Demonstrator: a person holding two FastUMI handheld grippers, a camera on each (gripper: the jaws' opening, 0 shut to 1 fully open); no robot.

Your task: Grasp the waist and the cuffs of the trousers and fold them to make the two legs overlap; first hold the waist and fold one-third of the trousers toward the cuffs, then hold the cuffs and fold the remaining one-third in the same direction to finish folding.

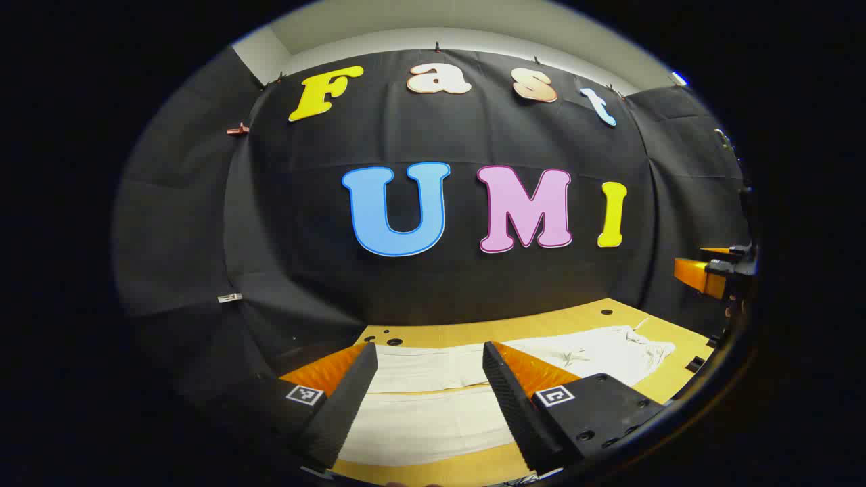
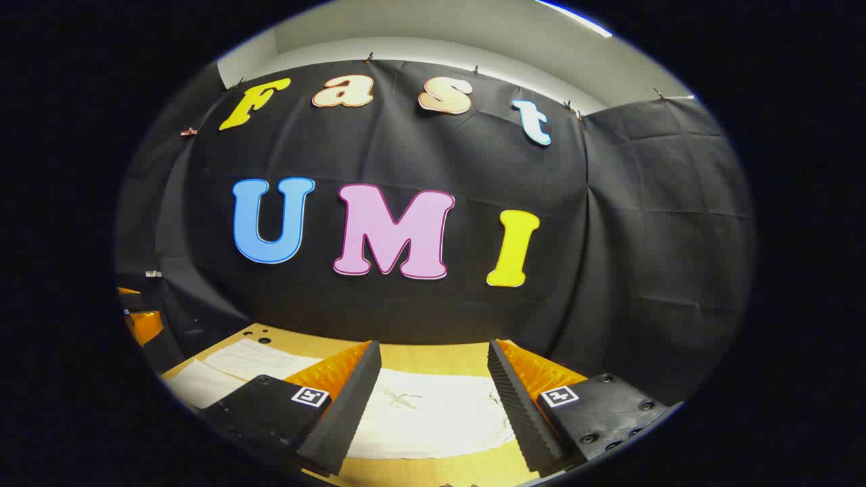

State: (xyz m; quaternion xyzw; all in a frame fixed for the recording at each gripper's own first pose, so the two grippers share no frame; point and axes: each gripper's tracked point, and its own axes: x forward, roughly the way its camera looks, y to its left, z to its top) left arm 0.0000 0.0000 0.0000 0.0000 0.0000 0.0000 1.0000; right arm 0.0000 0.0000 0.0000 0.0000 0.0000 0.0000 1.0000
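Left gripper view: camera rides low over the table, facing the booth's back wall, close above the white trousers between its own tool fingers. The other tool sits at 3 o'clock, farther off. Right gripper view: same low height, same heading toward the wall, near the trousers, its tool at 6 o'clock. Both share wall, table and trousers.
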